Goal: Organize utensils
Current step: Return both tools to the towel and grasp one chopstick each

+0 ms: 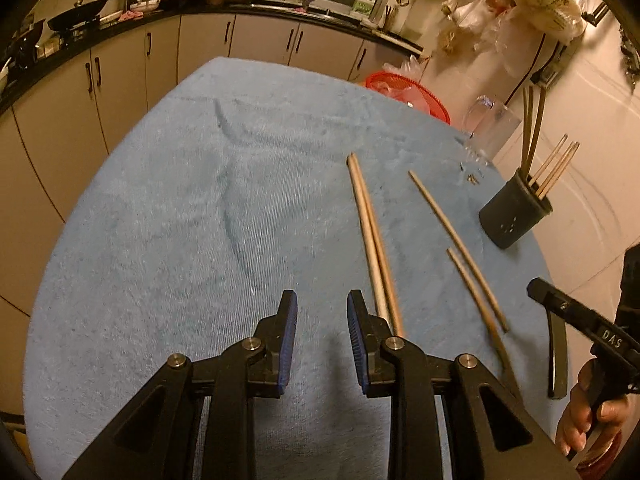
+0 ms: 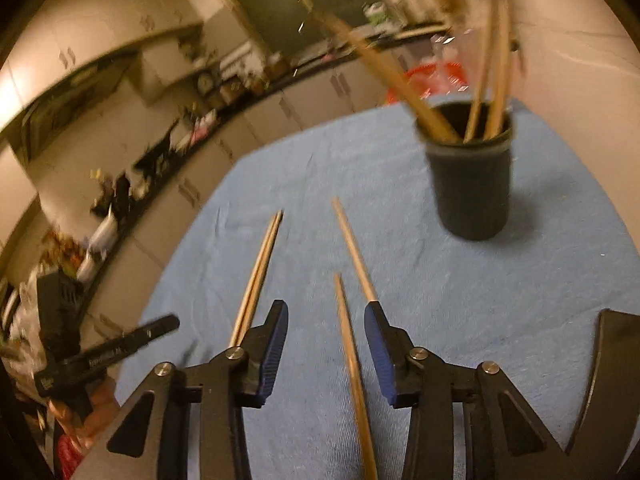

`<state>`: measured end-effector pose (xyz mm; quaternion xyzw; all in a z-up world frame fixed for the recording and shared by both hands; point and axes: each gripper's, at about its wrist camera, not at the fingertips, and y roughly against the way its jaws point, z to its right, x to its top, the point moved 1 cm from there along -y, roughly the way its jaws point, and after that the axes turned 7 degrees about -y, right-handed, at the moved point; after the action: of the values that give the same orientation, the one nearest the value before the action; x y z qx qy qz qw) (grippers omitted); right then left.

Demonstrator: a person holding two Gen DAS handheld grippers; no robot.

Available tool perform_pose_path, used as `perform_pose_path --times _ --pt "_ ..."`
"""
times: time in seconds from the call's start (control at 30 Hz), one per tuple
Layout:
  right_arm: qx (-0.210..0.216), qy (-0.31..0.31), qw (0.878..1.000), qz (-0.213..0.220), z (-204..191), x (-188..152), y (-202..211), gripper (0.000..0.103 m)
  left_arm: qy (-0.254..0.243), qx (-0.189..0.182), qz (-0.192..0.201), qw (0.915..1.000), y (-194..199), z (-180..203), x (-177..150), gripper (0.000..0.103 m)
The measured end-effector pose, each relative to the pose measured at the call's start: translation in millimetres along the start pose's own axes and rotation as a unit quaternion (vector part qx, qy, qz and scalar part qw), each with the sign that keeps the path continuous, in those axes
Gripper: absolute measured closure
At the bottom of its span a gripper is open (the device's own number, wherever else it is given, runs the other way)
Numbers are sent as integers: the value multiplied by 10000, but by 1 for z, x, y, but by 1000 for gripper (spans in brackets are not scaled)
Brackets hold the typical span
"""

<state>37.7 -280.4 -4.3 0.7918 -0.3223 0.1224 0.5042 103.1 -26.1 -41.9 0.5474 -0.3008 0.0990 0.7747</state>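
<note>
Chopstick [image 2: 352,364] between right gripper's [image 2: 326,344] parted jaws

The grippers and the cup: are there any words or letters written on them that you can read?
"DAS": white letters on the black body of the right gripper, seen from the left wrist.
Pale print on the left gripper's black body: too blurred to read.
Black cup: only small white dots, no words.

"DAS" on right tongs [image 1: 538,288] body (other print blurred).
</note>
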Motion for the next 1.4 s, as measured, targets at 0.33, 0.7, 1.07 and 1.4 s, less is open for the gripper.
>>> perform_pose_path --times 0.33,0.7,1.07,1.4 --pt "-631 604 9916 -957 -10 8 -65 76 -123 -8 -30 9999 -1 -4 -7 77" --pt "-819 671 9902 -909 -16 14 -80 96 -47 -224 -397 9989 -24 -9 36 77" --pt "-209 274 9988 -357 -4 17 -33 96 116 -181 -1106 9936 -101 4 116 78" --pt "-96 152 9994 -294 4 14 -21 96 -192 241 -1336 9906 -132 23 139 88"
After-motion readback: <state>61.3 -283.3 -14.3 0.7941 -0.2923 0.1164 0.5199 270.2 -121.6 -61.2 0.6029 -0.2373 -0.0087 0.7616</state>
